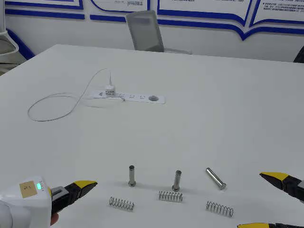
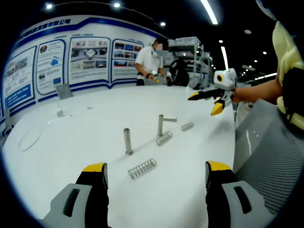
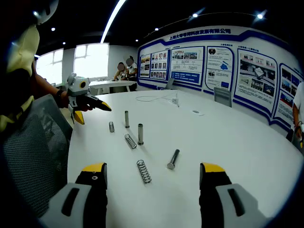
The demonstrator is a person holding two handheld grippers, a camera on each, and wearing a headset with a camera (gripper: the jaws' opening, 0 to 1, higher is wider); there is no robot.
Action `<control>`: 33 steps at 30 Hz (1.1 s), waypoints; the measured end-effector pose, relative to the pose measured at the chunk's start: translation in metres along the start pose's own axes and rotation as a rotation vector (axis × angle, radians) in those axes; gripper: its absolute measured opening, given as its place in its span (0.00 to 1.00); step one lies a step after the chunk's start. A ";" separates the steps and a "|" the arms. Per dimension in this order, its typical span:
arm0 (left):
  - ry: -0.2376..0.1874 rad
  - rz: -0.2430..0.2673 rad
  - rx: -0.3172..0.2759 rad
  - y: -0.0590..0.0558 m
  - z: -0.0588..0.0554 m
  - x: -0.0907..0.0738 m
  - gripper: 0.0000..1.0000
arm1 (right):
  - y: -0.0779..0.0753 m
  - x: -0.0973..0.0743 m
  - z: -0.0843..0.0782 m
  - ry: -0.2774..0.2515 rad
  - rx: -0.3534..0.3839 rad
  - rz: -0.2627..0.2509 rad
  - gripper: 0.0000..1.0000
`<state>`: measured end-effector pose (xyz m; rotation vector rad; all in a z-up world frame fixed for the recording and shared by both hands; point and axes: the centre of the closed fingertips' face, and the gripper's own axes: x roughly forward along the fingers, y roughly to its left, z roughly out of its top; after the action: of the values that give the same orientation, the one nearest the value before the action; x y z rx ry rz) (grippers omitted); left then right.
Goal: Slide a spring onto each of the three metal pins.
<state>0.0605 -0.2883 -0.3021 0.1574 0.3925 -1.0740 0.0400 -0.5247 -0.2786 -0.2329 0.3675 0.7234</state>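
Two metal pins stand upright on the white table (image 1: 213, 95), one at the left (image 1: 131, 175) and one in the middle (image 1: 177, 180). A third pin (image 1: 215, 178) lies on its side at the right. In front of each pin lies a loose spring: left (image 1: 121, 203), middle (image 1: 170, 195), right (image 1: 219, 208). My left gripper (image 2: 156, 167) is open and empty, with the left spring (image 2: 142, 167) just ahead of it. My right gripper (image 3: 153, 167) is open and empty too, facing the right spring (image 3: 143, 171) and the lying pin (image 3: 173, 159).
A white power strip (image 1: 128, 97) with a plugged-in adapter and a looping cable (image 1: 52, 107) lies mid-table. A grey chair (image 1: 145, 31) stands at the far edge. People stand by the wall boards (image 2: 149, 64).
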 end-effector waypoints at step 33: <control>-0.004 0.003 -0.006 -0.001 0.002 0.003 0.85 | -0.009 -0.002 -0.002 -0.002 0.013 -0.017 0.80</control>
<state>0.0613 -0.2914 -0.3012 0.1500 0.3916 -1.0699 0.0444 -0.5335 -0.2786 -0.2231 0.3679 0.7047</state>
